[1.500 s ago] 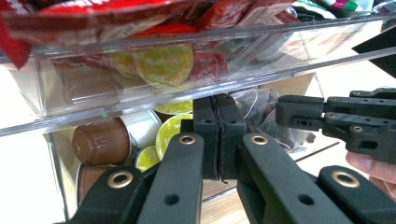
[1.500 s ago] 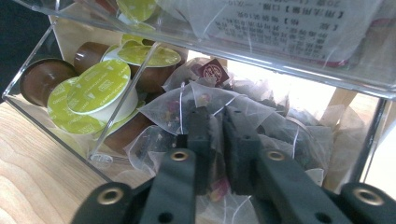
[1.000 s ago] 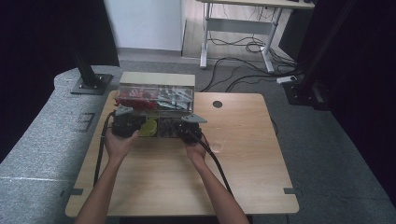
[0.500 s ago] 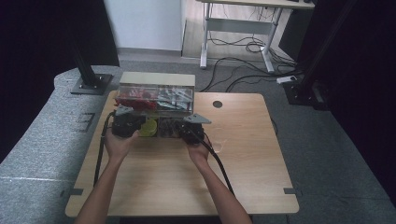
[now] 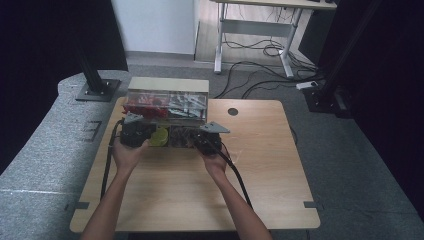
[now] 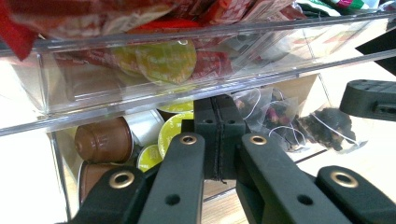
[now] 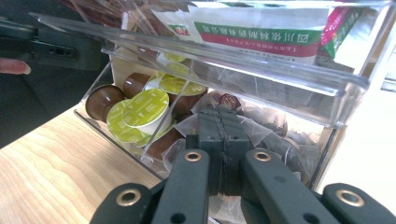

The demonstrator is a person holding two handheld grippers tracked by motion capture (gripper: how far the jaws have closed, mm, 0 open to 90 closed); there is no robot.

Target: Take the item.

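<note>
A clear plastic organizer (image 5: 167, 102) stands at the table's far left, with red packets and sachets in its top tray. Its lower drawer (image 5: 176, 138) juts out toward me. It holds green-lidded capsules (image 7: 144, 107), brown capsules (image 6: 102, 140) and tea bags (image 6: 280, 121). My left gripper (image 5: 136, 131) sits at the drawer's left end, shut with nothing between its pads (image 6: 218, 107). My right gripper (image 5: 206, 139) is at the drawer's right end, also shut and empty (image 7: 219, 116), pointing at the tea bags (image 7: 275, 140).
Green-banded sachets (image 7: 266, 32) lie in the top tray just above my right jaws. The wooden table (image 5: 260, 170) stretches bare to the right and toward me, with a round cable hole (image 5: 233, 111) at the back. Cables trail from both grippers along the forearms.
My right gripper has risen slightly at the drawer's front. The left hand has kept still, and both pairs of jaws stay shut.
</note>
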